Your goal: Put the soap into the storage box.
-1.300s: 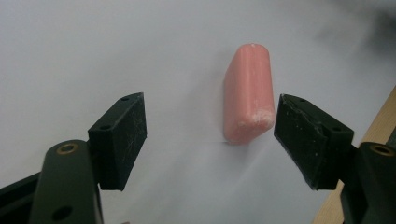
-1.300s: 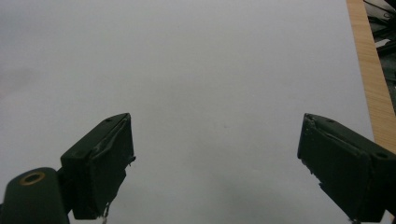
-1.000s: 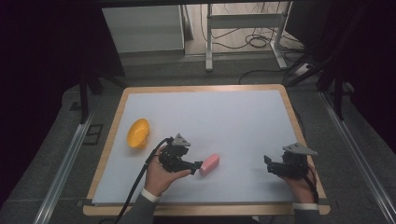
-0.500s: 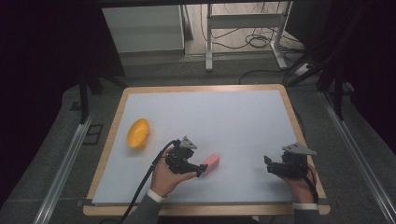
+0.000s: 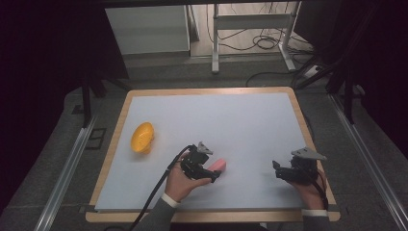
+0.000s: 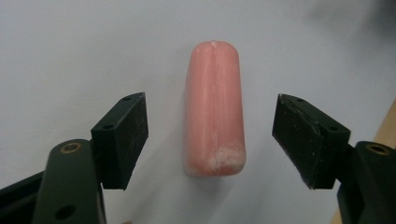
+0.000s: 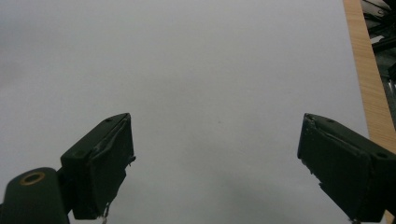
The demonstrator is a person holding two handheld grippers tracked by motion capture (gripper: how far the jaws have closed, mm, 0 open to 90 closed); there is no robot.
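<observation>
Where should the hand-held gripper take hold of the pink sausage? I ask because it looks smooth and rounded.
Across its middle, on the two long sides. The pink sausage lies flat on the white table, its length running straight away between the left hand-held gripper's open jaws, which have just been closing. Probably best to come from above, pads against the straight flanks, not the domed ends.

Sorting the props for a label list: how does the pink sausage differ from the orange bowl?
The pink sausage is a long rounded cylinder lying flat; the orange bowl is a round, hollow shell tipped on its side. The sausage sits between the left gripper's open fingers; the bowl lies apart, near the table's left edge. Both rest on the white mat.
</observation>
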